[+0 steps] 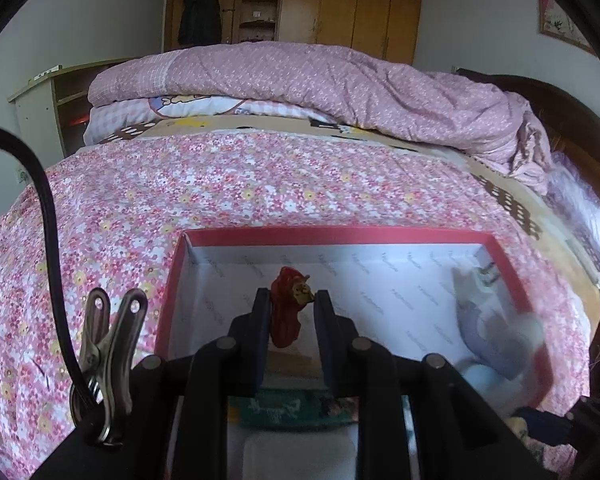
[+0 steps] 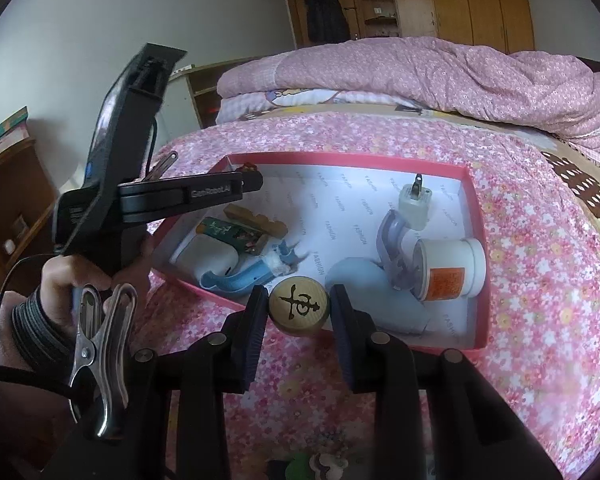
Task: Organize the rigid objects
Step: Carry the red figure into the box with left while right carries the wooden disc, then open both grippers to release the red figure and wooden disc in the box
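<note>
My bed's pink floral sheet (image 1: 220, 192) fills the foreground, a folded pink quilt (image 1: 320, 80) behind; beyond it stand the tall wooden wardrobe (image 1: 360, 4) and pale grey walls (image 2: 140, 8).

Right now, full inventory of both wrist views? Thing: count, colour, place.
box: 1, red rim, white lining, on the bed
figurine: 1, red-brown, between the left gripper's pads, over the box
chess piece: 1, tan disc with a black character, between the right gripper's pads, at the box's near edge
jar: 1, white with an orange label, on its side in the box, right
plug: 1, white, in the box, far right
blue toy: 1, in the box, near left
white case: 1, in the box, left
bedspread: 1, pink floral, under the box
quilt: 1, pink, folded at the bed's far end
wardrobe: 1, wooden, back wall
left gripper: 1, black
right gripper: 1, black
hand: 1, holding the left gripper
</note>
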Demonstrator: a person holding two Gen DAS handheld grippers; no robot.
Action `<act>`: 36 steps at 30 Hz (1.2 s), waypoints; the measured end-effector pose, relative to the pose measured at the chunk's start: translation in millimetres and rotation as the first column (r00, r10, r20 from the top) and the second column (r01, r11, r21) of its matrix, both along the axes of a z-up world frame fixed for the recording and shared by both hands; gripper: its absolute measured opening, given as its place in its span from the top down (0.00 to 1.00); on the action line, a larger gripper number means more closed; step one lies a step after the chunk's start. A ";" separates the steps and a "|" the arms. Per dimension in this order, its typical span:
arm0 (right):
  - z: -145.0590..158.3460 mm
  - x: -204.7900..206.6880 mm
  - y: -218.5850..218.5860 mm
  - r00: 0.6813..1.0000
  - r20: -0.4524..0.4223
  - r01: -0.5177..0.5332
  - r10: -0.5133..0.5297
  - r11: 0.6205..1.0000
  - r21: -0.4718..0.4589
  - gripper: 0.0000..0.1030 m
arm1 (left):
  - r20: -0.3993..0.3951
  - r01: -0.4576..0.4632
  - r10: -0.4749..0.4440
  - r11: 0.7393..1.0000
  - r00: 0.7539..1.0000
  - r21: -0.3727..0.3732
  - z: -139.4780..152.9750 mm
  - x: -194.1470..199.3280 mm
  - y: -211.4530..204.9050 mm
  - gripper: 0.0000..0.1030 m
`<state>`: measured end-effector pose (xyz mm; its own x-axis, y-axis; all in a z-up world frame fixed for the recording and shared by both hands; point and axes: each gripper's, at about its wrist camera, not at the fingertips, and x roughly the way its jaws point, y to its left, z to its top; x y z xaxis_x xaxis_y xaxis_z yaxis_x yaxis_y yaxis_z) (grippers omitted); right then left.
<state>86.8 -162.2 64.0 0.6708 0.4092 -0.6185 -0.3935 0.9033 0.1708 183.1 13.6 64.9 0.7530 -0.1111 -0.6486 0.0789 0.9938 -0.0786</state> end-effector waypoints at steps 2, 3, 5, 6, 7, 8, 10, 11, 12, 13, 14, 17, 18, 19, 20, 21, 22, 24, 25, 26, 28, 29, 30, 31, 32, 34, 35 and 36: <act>-0.6 0.8 -1.2 1.000 -0.004 0.003 -0.003 1.000 0.002 0.68 | -0.005 -0.008 0.008 1.000 1.000 0.024 -2.7 2.6 -1.8 0.78; -1.1 0.9 -1.7 1.000 -0.006 0.005 -0.005 1.000 0.003 0.68 | -0.007 -0.012 0.012 0.999 1.000 0.037 -4.1 3.9 -3.0 0.78; -1.9 1.6 -2.8 1.000 -0.009 0.008 -0.008 1.000 0.002 0.68 | -0.010 -0.015 0.016 0.999 1.000 0.051 -6.4 5.1 -3.8 0.78; -2.2 1.6 -3.0 1.000 -0.009 0.008 -0.008 1.000 0.002 0.68 | -0.014 -0.019 0.019 0.999 1.000 0.051 -7.6 5.6 -3.4 0.78; -2.7 1.7 -3.2 1.000 -0.011 0.009 -0.009 1.000 0.001 0.68 | -0.015 -0.023 0.024 0.999 1.000 0.049 -8.3 6.1 -2.6 0.77; -3.0 1.9 -2.8 1.000 -0.012 0.010 -0.010 1.000 0.000 0.68 | -0.021 -0.030 0.031 0.998 0.999 0.047 -9.2 6.9 -1.4 0.75; -3.7 2.6 -3.1 1.000 -0.014 0.011 -0.011 1.000 -0.001 0.68 | -0.046 -0.044 0.046 0.998 0.998 0.042 -12.3 9.6 1.2 0.60; -4.1 3.1 -3.2 1.000 -0.014 0.012 -0.013 1.000 -0.003 0.68 | -0.060 -0.050 0.052 0.998 0.997 0.038 -13.5 11.2 2.3 0.58; -4.3 3.7 -3.1 1.000 -0.014 0.014 -0.014 1.000 -0.006 0.68 | -0.071 -0.053 0.054 0.998 0.996 0.025 -14.2 12.1 4.1 0.56; -4.4 4.5 -3.3 1.000 -0.013 0.017 -0.017 1.000 -0.007 0.68 | -0.068 -0.054 0.055 0.998 0.996 0.014 -13.8 11.9 5.7 0.55; -4.6 6.0 -3.8 1.000 -0.012 0.020 -0.021 1.000 -0.007 0.68 | -0.066 -0.060 0.061 0.998 0.996 0.016 -13.4 11.5 6.2 0.54; -5.0 10.1 -5.0 0.999 -0.016 0.029 -0.029 1.000 -0.005 0.68 | -0.062 -0.066 0.068 0.997 0.996 0.040 -14.4 10.1 4.7 0.50; -5.0 12.6 -5.7 0.999 -0.019 0.030 -0.030 1.000 -0.002 0.68 | -0.061 -0.065 0.068 0.997 0.996 0.047 -14.8 9.7 3.9 0.50; -5.0 15.4 -6.2 0.999 -0.022 0.032 -0.032 0.999 0.000 0.68 | -0.060 -0.065 0.068 0.997 0.996 0.051 -15.0 9.6 3.2 0.50; -4.7 18.1 -6.6 0.999 -0.023 0.035 -0.035 0.999 0.000 0.68 | -0.060 -0.065 0.068 0.997 0.996 0.050 -15.1 9.5 3.0 0.49; -4.2 21.2 -6.6 0.999 -0.025 0.038 -0.038 0.999 0.002 0.68 | -0.059 -0.065 0.068 0.997 0.996 0.049 -15.3 9.3 3.1 0.49; -3.5 25.0 -6.4 0.999 -0.028 0.039 -0.039 0.999 0.005 0.68 | -0.059 -0.065 0.068 0.997 0.996 0.049 -15.4 9.8 3.6 0.49; -2.0 31.1 -5.7 0.999 -0.029 0.044 -0.043 0.999 0.008 0.68 | -0.058 -0.063 0.066 0.997 0.996 0.052 -15.3 9.4 3.5 0.49; -1.3 33.4 -5.4 0.999 -0.027 0.046 -0.046 0.999 0.008 0.68 | -0.058 -0.064 0.067 0.997 0.996 0.052 -15.3 9.7 3.4 0.48; -0.6 35.7 -4.7 0.999 -0.025 0.049 -0.048 0.999 0.007 0.68 | -0.057 -0.063 0.066 0.997 0.996 0.053 -15.4 9.5 3.5 0.48; 0.6 42.1 -3.6 0.998 -0.022 0.055 -0.055 0.998 0.006 0.68 | -0.056 -0.064 0.067 0.996 0.996 0.056 -15.5 9.8 3.6 0.48; 1.0 45.7 -3.0 0.998 -0.023 0.057 -0.057 0.998 0.005 0.68 | -0.055 -0.064 0.067 0.996 0.996 0.057 -15.6 9.8 3.2 0.48; 1.3 49.1 -2.8 0.998 -0.023 0.059 -0.059 0.998 0.005 0.68 | -0.055 -0.064 0.067 0.996 0.996 0.057 -15.6 9.7 3.5 0.48; 1.5 51.5 -2.3 0.998 -0.023 0.059 -0.059 0.998 0.005 0.68 | -0.056 -0.064 0.067 0.996 0.996 0.056 -15.5 9.8 3.1 0.48; 2.0 54.2 -1.7 0.998 -0.019 0.062 -0.062 0.998 0.003 0.68 | -0.056 -0.064 0.067 0.996 0.996 0.056 -15.4 9.7 3.0 0.48; 2.8 57.6 -0.6 0.997 -0.009 0.079 -0.079 0.997 -0.007 0.68 | -0.056 -0.064 0.067 0.996 0.996 0.056 -15.4 9.6 2.9 0.48; 3.2 58.2 0.3 0.996 -0.005 0.085 -0.085 0.996 -0.011 0.68 | -0.055 -0.064 0.067 0.996 0.996 0.056 -15.4 9.6 2.8 0.48; 3.5 59.4 0.5 0.996 -0.002 0.094 -0.094 0.995 -0.015 0.68 | -0.055 -0.064 0.067 0.996 0.996 0.056 -15.4 9.6 2.9 0.48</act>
<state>146.2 -161.7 67.5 0.7046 0.3352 -0.6255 -0.3060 0.9388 0.1583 192.7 16.5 49.6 0.7190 -0.0261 -0.6945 0.0104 0.9996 -0.0268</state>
